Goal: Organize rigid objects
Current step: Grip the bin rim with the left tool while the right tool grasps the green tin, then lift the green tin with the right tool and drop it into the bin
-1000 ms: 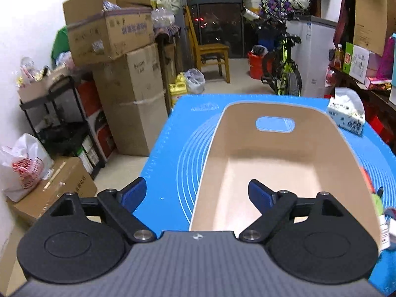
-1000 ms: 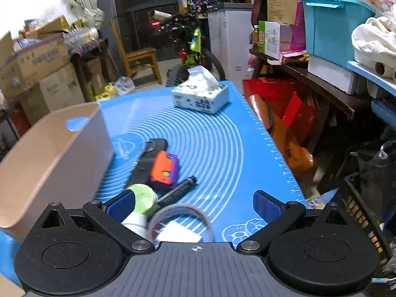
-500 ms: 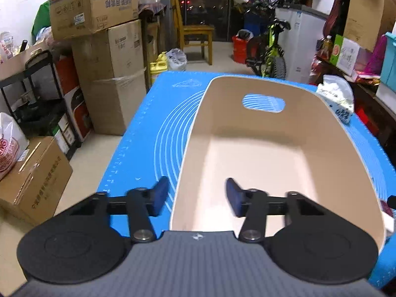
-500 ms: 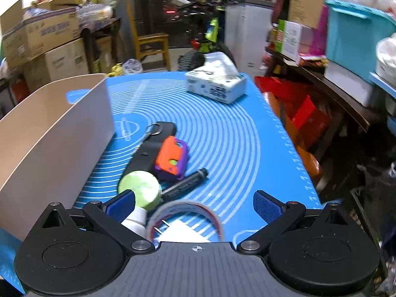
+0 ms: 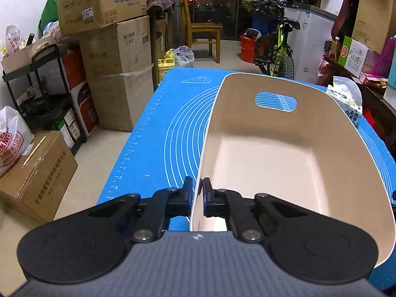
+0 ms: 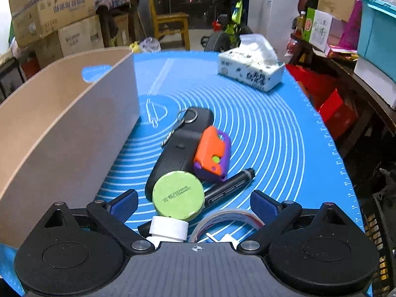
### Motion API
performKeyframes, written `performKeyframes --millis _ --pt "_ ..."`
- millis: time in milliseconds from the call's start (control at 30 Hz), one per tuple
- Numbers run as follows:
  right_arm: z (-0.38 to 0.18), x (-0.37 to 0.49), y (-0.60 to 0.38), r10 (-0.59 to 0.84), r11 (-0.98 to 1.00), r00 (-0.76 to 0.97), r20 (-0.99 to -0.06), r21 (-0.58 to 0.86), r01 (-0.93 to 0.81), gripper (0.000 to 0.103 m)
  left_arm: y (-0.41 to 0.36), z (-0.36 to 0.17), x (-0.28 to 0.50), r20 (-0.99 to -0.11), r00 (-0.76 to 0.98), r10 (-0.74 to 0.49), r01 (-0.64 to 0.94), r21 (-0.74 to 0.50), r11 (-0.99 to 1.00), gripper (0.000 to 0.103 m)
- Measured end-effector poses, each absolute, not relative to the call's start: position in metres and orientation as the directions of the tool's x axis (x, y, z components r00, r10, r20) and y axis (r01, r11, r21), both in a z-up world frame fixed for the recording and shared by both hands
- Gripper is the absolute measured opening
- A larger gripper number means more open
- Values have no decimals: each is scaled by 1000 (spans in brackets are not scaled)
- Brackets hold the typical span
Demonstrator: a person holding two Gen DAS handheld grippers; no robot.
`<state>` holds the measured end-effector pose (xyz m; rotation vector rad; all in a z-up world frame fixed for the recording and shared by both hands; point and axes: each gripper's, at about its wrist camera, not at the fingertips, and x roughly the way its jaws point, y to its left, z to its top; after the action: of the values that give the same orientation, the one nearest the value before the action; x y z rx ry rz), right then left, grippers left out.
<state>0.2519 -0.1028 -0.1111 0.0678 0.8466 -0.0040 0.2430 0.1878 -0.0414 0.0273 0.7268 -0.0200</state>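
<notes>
A beige bin (image 5: 272, 163) stands empty on the blue mat (image 5: 158, 146); it also shows in the right wrist view (image 6: 61, 123). My left gripper (image 5: 197, 198) is shut on the bin's near-left wall, one finger inside and one outside. My right gripper (image 6: 193, 201) is open above a pile: a green round lid (image 6: 178, 199), a black case with a keyring (image 6: 180, 146), an orange and purple toy (image 6: 212, 153), a black marker (image 6: 230, 185), a tape roll (image 6: 227, 220) and a white cap (image 6: 168, 227).
A tissue pack (image 6: 250, 70) lies at the mat's far right. Stacked cardboard boxes (image 5: 111, 49) and a black rack (image 5: 37, 94) stand left of the table. A chair (image 5: 203, 29) and a bicycle (image 5: 277, 47) are behind. Shelves with boxes (image 6: 346, 37) line the right side.
My left gripper moved right and forward and shut on the bin's left wall. My right gripper came forward over the pile and stayed open.
</notes>
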Motion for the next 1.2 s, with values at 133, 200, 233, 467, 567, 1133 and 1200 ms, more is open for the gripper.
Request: performKeyframes --millis 133,200,233,467,567,1133,1200 --pt "-119 260 -99 29 998 637 -771 60 28 92 187 -42 243 -665 747 -11 29 17 999 9" --pt "-121 264 -98 39 997 629 -776 74 29 90 187 -42 243 -665 747 -12 32 18 999 9" --pt "-122 266 -98 42 997 627 -778 77 29 90 187 -42 243 -665 747 -12 33 18 999 9" --pt "-125 274 -95 41 996 616 -787 79 35 74 189 -43 241 -666 746 -23 41 10 999 8" --pt "-125 272 -96 36 996 623 -781 78 40 64 189 -43 242 -665 746 -23 41 12 999 8" --pt "-94 259 -105 63 988 726 -685 145 51 55 189 -45 236 -655 755 -38 65 16 998 6" --pt "-85 260 -106 76 986 744 -664 163 44 55 188 -44 234 -649 760 -38 70 24 997 6"
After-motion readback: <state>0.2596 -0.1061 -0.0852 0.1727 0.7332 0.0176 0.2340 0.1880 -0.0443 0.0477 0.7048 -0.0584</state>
